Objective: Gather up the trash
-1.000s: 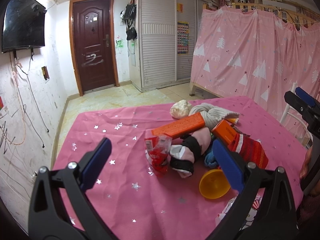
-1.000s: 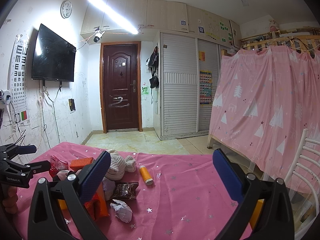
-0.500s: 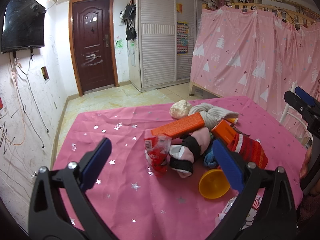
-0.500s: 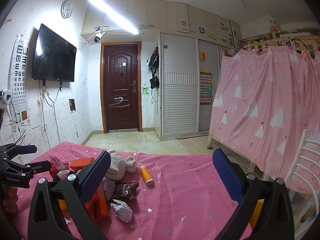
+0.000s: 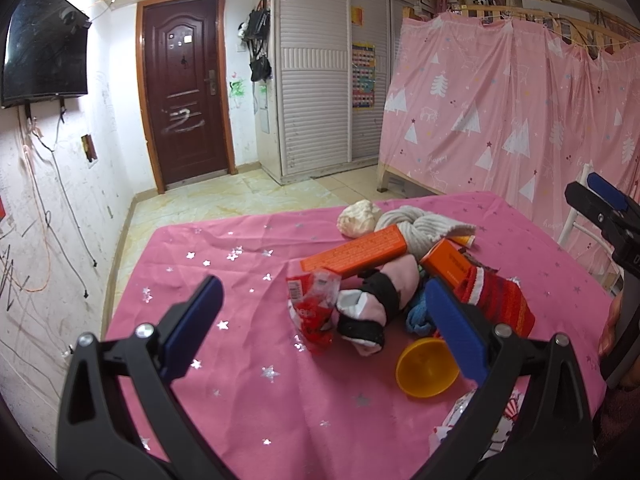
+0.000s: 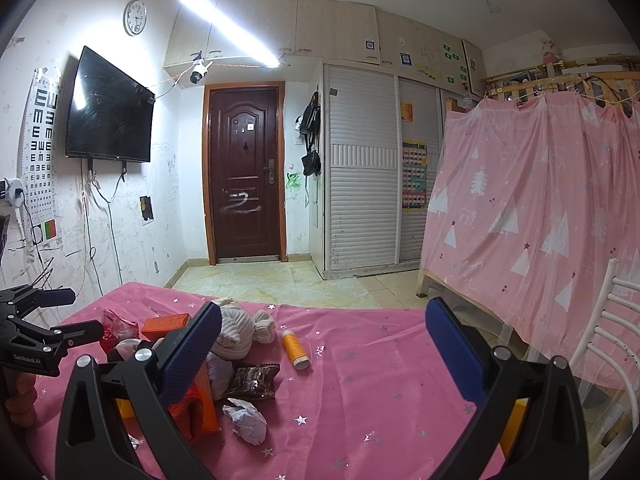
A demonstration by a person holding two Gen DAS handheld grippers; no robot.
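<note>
Both the left gripper [image 5: 320,320] and the right gripper [image 6: 322,344] hang wide apart and hold nothing above the pink bench [image 5: 248,392], where the red wrapper [image 5: 314,312] at the near left of the pile looks light and crinkly, so pinch its crumpled middle.

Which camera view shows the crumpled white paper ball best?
The right wrist view shows it best: the crumpled white paper ball lies in the open on the pink cloth, in front of the dark wrapper. In the left wrist view I cannot find it; the pile of things probably hides it.
</note>
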